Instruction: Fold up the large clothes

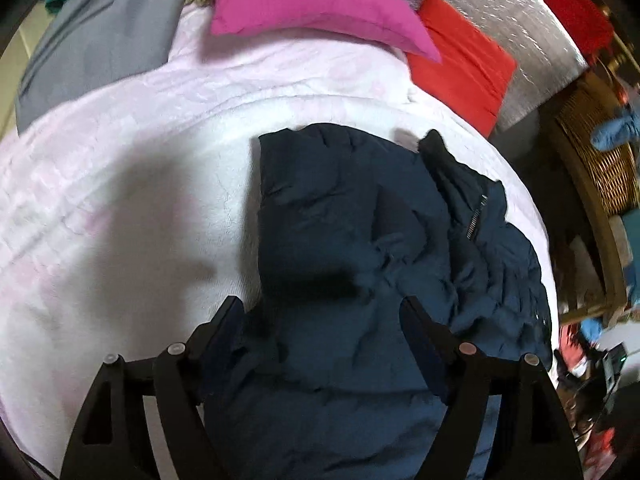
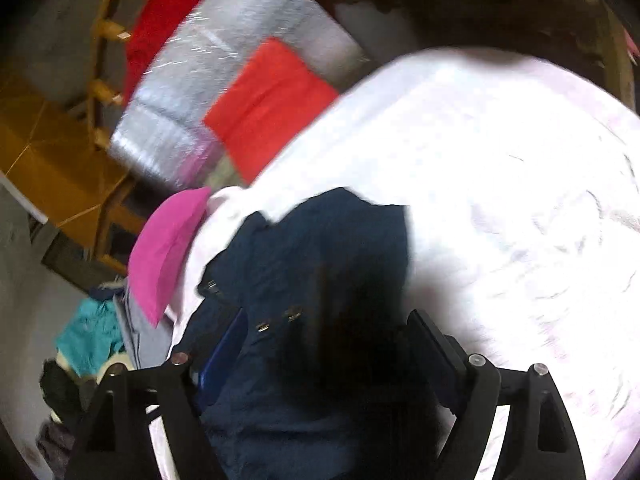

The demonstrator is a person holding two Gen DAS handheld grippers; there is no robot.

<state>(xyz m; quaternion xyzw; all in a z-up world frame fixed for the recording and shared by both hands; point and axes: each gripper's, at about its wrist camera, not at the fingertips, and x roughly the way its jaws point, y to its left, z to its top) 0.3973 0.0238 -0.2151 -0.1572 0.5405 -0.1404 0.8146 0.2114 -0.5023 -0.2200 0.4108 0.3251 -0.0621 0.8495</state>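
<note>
Nearest the left wrist camera, the left gripper (image 1: 320,312) stands with its jaws spread wide over the navy padded jacket (image 1: 360,240), whose cloth lies between the fingers without being pinched. In the right wrist view the right gripper (image 2: 324,328) is likewise spread apart above the same jacket (image 2: 320,260), nothing clamped between its pads; this picture is blurred. The jacket lies partly folded on the pale pink bedspread (image 1: 140,140), toward the bed's right edge as the left camera sees it, a zipper (image 1: 476,216) showing on its upper layer and small metal snaps (image 2: 276,320) visible from the right. Farther along the bed, at its far edge, rest a grey pillow (image 1: 96,40), a magenta pillow (image 1: 312,0) and a red cushion (image 1: 464,64), the last against a silver quilted bundle (image 1: 500,0). Beyond the bed's right side stands a wicker basket (image 1: 596,152).
</note>
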